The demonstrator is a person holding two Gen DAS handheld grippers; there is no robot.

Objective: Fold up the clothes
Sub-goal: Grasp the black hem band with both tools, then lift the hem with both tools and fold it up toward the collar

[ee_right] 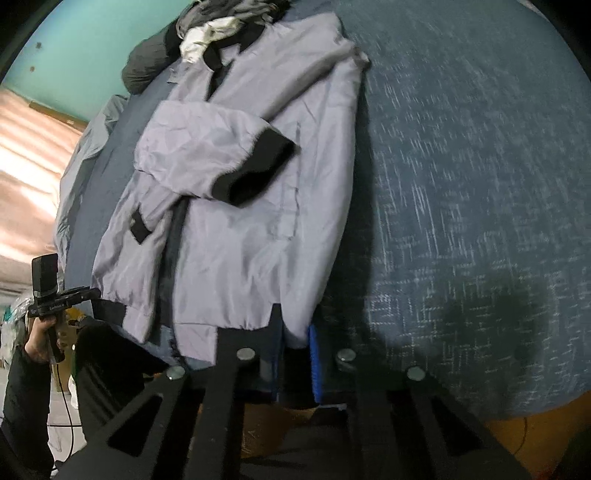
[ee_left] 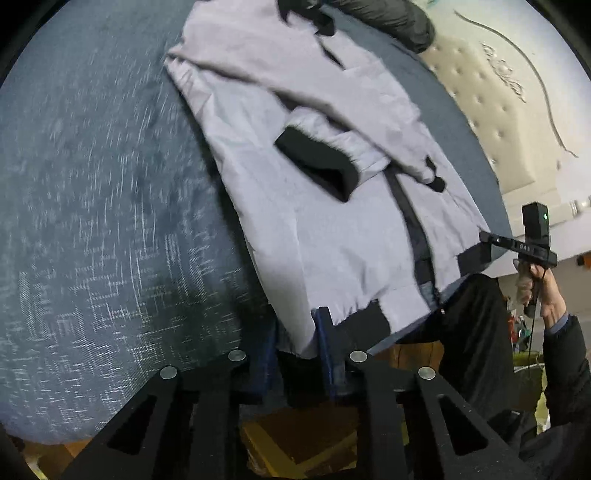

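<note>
A light grey jacket (ee_left: 332, 221) with black cuffs and hem lies flat on a blue-grey bed cover (ee_left: 92, 221), both sleeves folded across its front. My left gripper (ee_left: 299, 343) is shut on the jacket's hem at the near left corner. In the right wrist view the same jacket (ee_right: 236, 221) lies ahead, and my right gripper (ee_right: 295, 339) is shut on its hem at the near right corner. Each view shows the other gripper, the right one (ee_left: 532, 247) and the left one (ee_right: 51, 291), held by a hand at the bed's edge.
A dark pillow (ee_left: 391, 18) and a pile of other clothes (ee_right: 221, 22) lie at the head of the bed. A quilted cream headboard (ee_left: 498, 110) stands to the right. Wooden floor and boxes show below the bed's near edge.
</note>
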